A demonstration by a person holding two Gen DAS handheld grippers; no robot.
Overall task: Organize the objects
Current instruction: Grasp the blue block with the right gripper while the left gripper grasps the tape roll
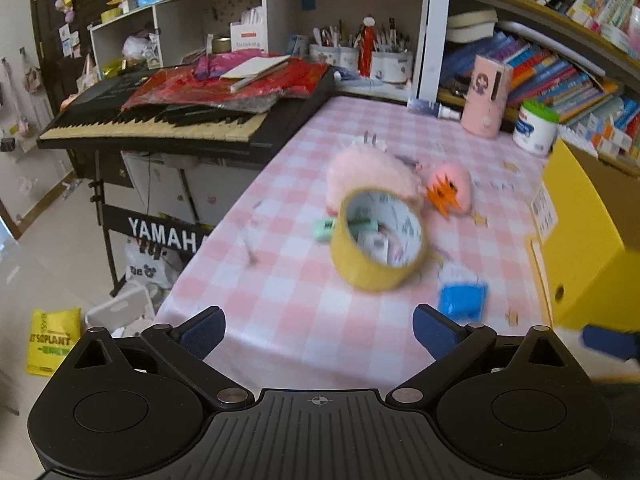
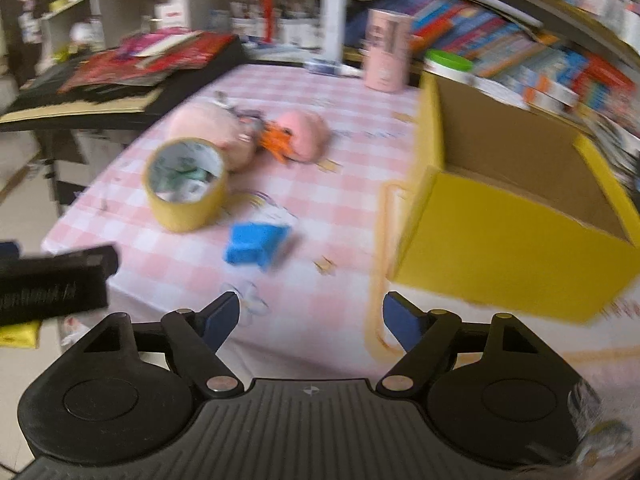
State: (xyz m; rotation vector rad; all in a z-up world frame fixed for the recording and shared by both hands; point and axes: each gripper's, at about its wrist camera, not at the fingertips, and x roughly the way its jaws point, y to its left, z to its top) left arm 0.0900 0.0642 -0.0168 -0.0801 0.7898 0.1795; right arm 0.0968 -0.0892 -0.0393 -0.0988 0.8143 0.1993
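Your left gripper (image 1: 319, 334) and right gripper (image 2: 311, 318) hover with fingers spread, empty, above the table's (image 1: 288, 184) blurred tape roll (image 1: 378, 240), apparently yellow.

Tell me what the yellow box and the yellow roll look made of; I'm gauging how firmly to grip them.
Yellow box: looks like cardboard, with matte yellow outer faces and a plain brown inside, flat folded walls. Yellow roll: seemingly adhesive tape, a smooth, slightly glossy yellow outer band around a printed whitish core, probably card; blur leaves the core open.
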